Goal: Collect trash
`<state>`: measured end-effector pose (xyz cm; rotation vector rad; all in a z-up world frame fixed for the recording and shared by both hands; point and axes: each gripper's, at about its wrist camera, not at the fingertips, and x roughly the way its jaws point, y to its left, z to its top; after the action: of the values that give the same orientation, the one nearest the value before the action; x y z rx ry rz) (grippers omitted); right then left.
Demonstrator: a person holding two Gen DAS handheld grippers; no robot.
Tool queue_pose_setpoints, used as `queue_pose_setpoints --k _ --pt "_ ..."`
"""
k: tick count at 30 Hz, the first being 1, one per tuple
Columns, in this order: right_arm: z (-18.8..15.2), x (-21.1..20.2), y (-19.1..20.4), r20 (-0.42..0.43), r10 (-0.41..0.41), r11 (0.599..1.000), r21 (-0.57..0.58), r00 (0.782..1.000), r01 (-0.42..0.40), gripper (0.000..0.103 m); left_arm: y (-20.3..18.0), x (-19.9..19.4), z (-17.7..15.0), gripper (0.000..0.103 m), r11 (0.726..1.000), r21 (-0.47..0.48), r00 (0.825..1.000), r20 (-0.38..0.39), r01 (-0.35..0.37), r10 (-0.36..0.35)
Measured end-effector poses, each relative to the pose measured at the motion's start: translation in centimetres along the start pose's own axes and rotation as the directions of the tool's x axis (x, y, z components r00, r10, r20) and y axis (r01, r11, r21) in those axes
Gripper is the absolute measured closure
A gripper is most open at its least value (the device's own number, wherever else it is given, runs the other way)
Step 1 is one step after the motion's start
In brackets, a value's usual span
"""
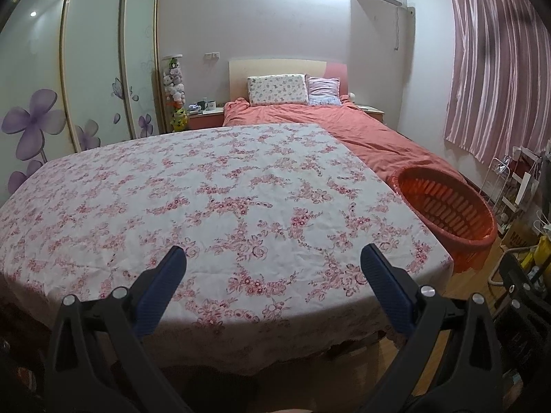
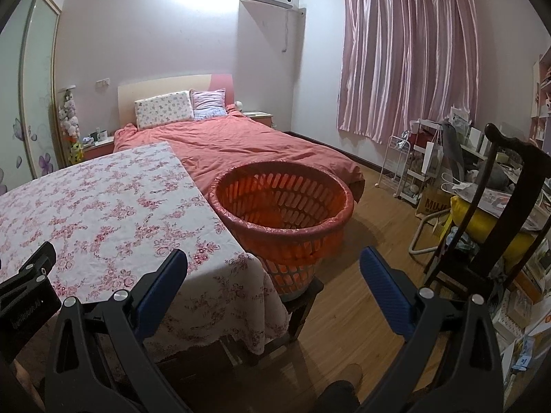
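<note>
An orange slatted basket (image 2: 282, 213) lined with a thin bag stands on a low dark stool at the right edge of a table with a pink floral cloth (image 2: 103, 213). It also shows in the left wrist view (image 1: 447, 206). No trash shows on the cloth (image 1: 206, 199) in either view. My left gripper (image 1: 273, 258) is open and empty over the table's near edge. My right gripper (image 2: 273, 261) is open and empty, in front of the basket and above the floor. The left gripper's body shows at the right wrist view's left edge (image 2: 24, 292).
A bed with a salmon cover (image 2: 241, 141) lies behind the table and basket. A dark wooden chair (image 2: 499, 206) piled with a yellow cushion and papers stands at the right, with a white wire rack (image 2: 403, 165) beyond. Wood floor (image 2: 361, 292) lies between.
</note>
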<state>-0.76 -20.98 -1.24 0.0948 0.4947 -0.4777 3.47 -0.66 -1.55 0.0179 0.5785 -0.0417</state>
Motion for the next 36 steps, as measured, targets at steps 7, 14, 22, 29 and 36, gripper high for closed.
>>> queue_pose_setpoints --k 7,14,22,29,36 --pt "-0.07 0.05 0.08 -0.005 0.002 1.000 0.000 1.000 -0.002 0.004 -0.18 0.18 -0.25 0.004 1.000 0.005 1.000 -0.018 0.012 -0.012" --pt "-0.32 0.07 0.24 -0.004 -0.008 1.000 0.003 1.000 0.008 0.004 -0.37 0.04 -0.30 0.004 1.000 0.004 1.000 -0.018 -0.001 0.001" --pt "-0.31 0.05 0.24 -0.004 -0.007 1.000 0.004 1.000 0.007 0.004 0.20 -0.06 -0.13 0.004 0.998 -0.013 0.998 -0.012 -0.060 0.060" --pt "-0.20 -0.31 0.32 0.006 -0.005 1.000 0.009 1.000 0.004 0.004 0.39 -0.27 -0.07 0.004 0.997 -0.015 0.997 -0.009 -0.072 0.072" --pt "-0.06 -0.69 0.35 0.009 0.002 1.000 0.012 1.000 -0.002 0.004 0.43 -0.53 -0.13 0.004 0.998 -0.016 0.998 -0.006 -0.067 0.067"
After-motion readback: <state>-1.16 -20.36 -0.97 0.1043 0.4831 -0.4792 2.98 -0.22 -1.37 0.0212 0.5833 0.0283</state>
